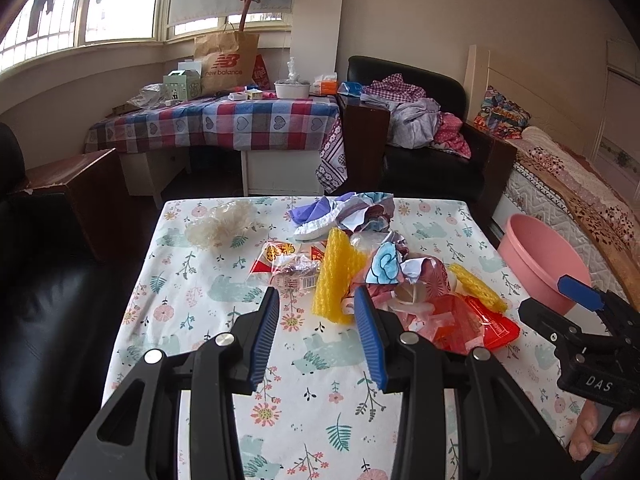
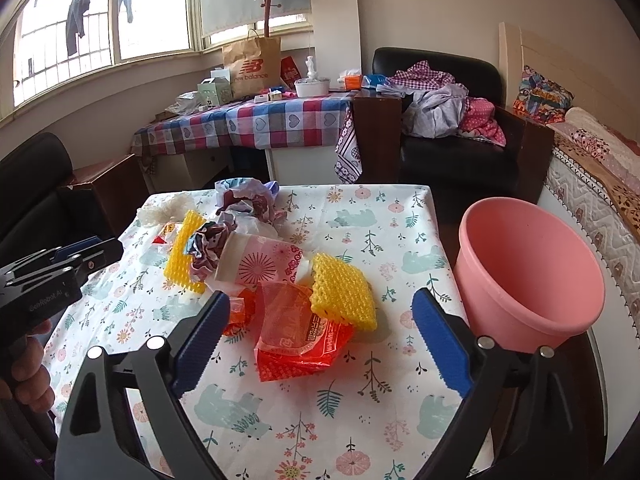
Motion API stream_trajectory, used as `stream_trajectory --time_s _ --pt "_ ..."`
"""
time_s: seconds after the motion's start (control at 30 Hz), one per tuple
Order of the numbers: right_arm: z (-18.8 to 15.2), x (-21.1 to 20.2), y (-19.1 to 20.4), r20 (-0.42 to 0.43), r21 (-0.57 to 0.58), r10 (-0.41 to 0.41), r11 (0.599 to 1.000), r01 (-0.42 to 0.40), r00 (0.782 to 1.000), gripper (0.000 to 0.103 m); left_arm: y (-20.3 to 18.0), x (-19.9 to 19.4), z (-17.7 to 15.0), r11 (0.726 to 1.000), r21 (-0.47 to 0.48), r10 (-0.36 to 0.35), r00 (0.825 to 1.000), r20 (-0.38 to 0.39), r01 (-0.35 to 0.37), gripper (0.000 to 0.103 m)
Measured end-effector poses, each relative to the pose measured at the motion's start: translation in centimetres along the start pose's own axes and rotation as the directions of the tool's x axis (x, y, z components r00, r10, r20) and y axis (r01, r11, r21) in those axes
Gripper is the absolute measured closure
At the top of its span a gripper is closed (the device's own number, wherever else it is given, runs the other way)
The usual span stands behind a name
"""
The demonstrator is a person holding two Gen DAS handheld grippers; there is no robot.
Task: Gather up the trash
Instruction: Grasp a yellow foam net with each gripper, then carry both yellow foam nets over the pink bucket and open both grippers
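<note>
The right gripper [image 2: 320, 328] has its jaws spread wide and empty, straddling the red wrapper [image 2: 300, 344] just ahead on the bench [image 2: 360, 420]. It is the nearer hand; the pink basin [image 2: 528, 280] waits beyond its right jaw. The left gripper [image 1: 318, 320] (jaws also parted, empty) faces the yellow foam net [image 1: 334, 280].

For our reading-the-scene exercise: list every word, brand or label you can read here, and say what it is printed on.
"new balance": brown paper bag on the checked table by the window.
"DAS": black body of the right tool, seen from the left wrist.
"GenRobot.AI": black body of the left tool, seen from the right wrist.
Red snack wrapper: print too blurred to read.
</note>
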State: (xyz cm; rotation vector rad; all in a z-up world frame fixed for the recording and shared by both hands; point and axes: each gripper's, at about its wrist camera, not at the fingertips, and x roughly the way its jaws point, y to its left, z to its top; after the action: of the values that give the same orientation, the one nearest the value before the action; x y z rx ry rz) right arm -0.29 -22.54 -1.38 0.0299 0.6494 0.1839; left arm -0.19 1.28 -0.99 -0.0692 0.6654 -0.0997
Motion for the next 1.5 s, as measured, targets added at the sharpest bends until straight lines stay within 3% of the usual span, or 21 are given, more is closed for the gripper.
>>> stream_trajectory --time_s 0.1,0.4,0.63,0.73,0.8,0.87,1.13,1.3,1.37,1.5 --pt "-0.1 0.2 -0.8 -0.009 0.002 0.011 1.0 -0.011 1.0 0.015 0.7 0.1 -0.1 0.998 -0.013 -0.054 0.998 -0.015 0.053 0.064" --pt "-0.5 1.2 -2.6 -0.053 0.041 0.077 0.996 -0.075 0.996 0.028 0.8 2.4 0.5 0.996 -0.002 -0.093 0.994 -0.053 0.093 0.061" --pt "-0.2 1.9 -3.6 -0.07 0.065 0.114 0.992 -0.109 0.991 0.035 0.1 7.0 1.0 0.999 0.03 -0.034 0.992 -0.121 0.038 0.063" --pt "0.0 2.3 -4.0 -0.085 0.082 0.143 0.987 -0.136 0.986 0.039 0.4 9.0 1.0 0.999 0.02 -0.029 0.986 -0.163 0.032 0.073" --pt "0.1 2.6 -3.9 -0.092 0.079 0.159 0.985 -0.152 0.983 0.04 0.7 10.0 0.9 0.999 0.01 -0.037 0.983 -0.182 0.039 0.088" --pt "0.1 2.8 -3.6 -0.097 0.062 0.169 0.985 -0.164 0.981 0.042 1.0 10.4 0.8 0.999 -0.005 -0.051 0.98 -0.194 0.051 0.093" --pt "0.3 4.9 -3.0 -0.15 0.049 0.168 0.986 -0.162 0.974 0.049 2.1 6.3 0.6 0.997 -0.015 -0.073 0.989 -0.126 0.072 0.095" --pt "0.6 6.7 -2.4 -0.193 0.028 0.149 0.989 -0.146 0.97 0.07 2.8 3.2 1.1 0.996 -0.032 -0.085 0.992 -0.093 0.082 0.095" --pt "0.6 7.1 -2.2 -0.217 0.022 0.141 0.99 -0.14 0.966 0.087 2.8 2.1 1.2 0.996 -0.03 -0.088 0.993 -0.08 0.086 0.095" --pt "0.4 6.9 -2.9 -0.234 0.058 0.138 0.99 -0.128 0.962 0.095 2.6 0.0 1.7 0.995 -0.022 -0.094 0.994 -0.053 0.092 0.095"
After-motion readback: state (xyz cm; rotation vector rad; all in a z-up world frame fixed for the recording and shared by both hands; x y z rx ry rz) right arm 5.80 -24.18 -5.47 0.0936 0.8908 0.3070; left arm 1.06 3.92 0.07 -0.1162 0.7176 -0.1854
